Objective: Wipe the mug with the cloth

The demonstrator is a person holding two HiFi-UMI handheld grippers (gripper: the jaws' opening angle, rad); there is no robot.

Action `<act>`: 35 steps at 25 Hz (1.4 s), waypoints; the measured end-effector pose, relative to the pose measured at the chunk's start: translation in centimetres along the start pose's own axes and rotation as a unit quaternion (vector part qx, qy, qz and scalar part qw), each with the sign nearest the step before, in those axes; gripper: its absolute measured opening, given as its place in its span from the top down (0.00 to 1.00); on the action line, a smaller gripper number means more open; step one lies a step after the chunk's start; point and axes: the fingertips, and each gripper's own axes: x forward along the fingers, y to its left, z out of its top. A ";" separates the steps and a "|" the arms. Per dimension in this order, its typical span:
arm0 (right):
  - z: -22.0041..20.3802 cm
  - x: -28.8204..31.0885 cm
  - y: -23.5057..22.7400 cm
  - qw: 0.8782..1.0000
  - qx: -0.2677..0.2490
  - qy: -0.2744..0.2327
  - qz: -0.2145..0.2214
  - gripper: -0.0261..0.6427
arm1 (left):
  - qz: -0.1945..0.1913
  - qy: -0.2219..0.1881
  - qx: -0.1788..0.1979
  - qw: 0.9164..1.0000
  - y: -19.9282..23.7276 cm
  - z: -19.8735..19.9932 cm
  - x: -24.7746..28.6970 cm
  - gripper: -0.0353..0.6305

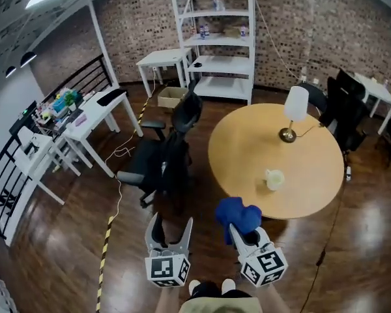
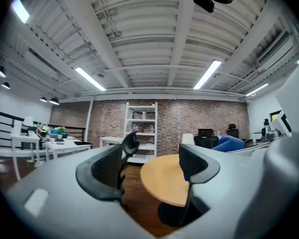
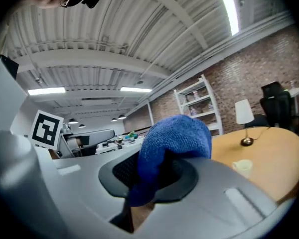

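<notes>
I stood by and watched the person hold both grippers level in front of them, off the near edge of the round wooden bench (image 1: 244,145).

The right gripper (image 3: 157,176) had its jaws closed on a blue cloth (image 1: 238,215). The cloth was bunched between the pads, bulging up over the jaw tips and hanging down a little below them. From the head view the cloth sat just at the bench's near edge, over its rim, and did not touch the mug.

The left gripper (image 2: 152,166) had its jaws spread wide with nothing between them. Through the gap I saw only the bench top and the dark wood floor (image 1: 65,240). It was held to the left of the right gripper, over the floor and clear of the bench.

The mug (image 1: 274,178), pale and cream-coloured, stood upright on the bench, nearer the near edge than the far one and about midway across. It was near the cloth but apart from it, with bare bench top between them.

A small lamp (image 1: 294,113) with a white shade and a brass foot stood toward the far edge, well apart from the mug, with its cord trailing off to the right.

A black office chair (image 1: 163,155) stood just beside the bench's left edge, and a white shelf unit (image 1: 218,38) stood against the brick wall behind.
</notes>
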 end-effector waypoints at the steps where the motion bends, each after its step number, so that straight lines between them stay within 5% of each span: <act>1: 0.3 -0.4 -2.3 1.000 0.005 -0.006 -0.025 0.87 | -0.026 0.001 0.002 1.000 -1.7 -0.1 1.9 0.43; 7: 1.3 -2.3 -12.6 0.990 0.017 -0.020 -0.136 0.87 | -0.145 0.019 0.002 0.989 -10.0 -1.6 11.2 0.44; 15: 5.3 -0.8 -24.6 0.969 -0.010 -0.025 -0.244 0.87 | -0.267 0.023 -0.026 0.963 -17.7 -3.9 25.5 0.47; 26: 7.0 2.6 -36.2 0.942 0.003 -0.003 -0.337 0.87 | -0.356 0.093 -0.012 0.930 -21.6 -9.9 40.5 0.57; 28: 6.2 2.0 -37.7 0.938 0.016 0.003 -0.347 0.87 | -0.386 0.139 -0.024 0.911 -22.9 -12.9 41.3 0.57; 32: 4.5 0.9 -41.4 0.935 0.035 0.024 -0.351 0.87 | -0.472 0.263 -0.067 0.839 -25.8 -19.0 40.7 0.57; 35: 2.4 0.4 -43.8 0.940 0.045 0.053 -0.335 0.87 | -0.473 0.330 0.000 0.817 -26.4 -24.1 40.9 0.59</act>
